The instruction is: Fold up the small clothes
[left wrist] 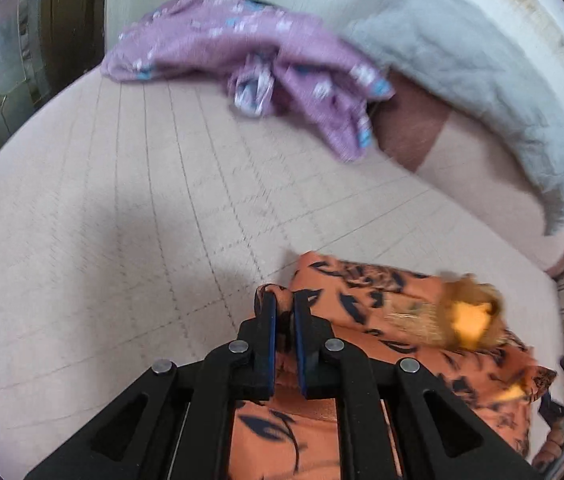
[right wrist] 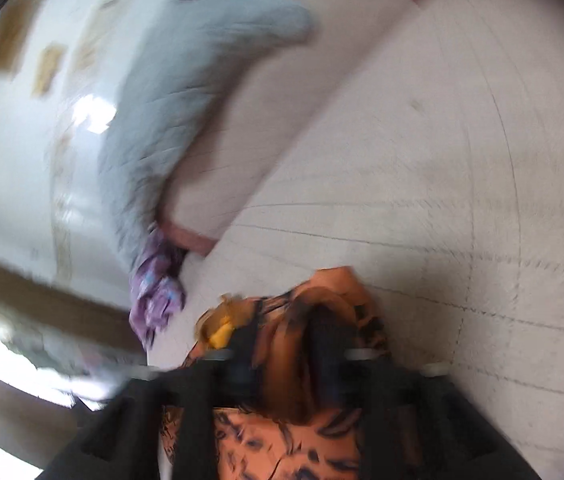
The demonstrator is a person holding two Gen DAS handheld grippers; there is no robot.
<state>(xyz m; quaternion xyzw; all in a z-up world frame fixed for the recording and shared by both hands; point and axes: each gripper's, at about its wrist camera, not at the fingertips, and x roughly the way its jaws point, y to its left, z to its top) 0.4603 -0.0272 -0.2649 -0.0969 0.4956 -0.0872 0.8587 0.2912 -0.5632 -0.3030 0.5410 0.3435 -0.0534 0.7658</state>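
Note:
An orange garment with dark leaf print [left wrist: 381,304] lies on the pale quilted bed at the near right. My left gripper [left wrist: 283,300] is shut on a fold of its edge. In the blurred right wrist view my right gripper [right wrist: 285,332] is shut on a bunched part of the same orange garment [right wrist: 282,432], which hangs between and below the fingers. A yellow patch on the garment [left wrist: 469,320] also shows in the right wrist view [right wrist: 220,336]. A purple flowered garment [left wrist: 242,56] lies crumpled at the far side of the bed.
A grey quilted blanket [left wrist: 461,64] is heaped at the far right against the white wall; it also shows in the right wrist view [right wrist: 186,80]. The pale bed surface [left wrist: 102,220] stretches left. A dark door or wardrobe edge [left wrist: 62,20] stands at the far left.

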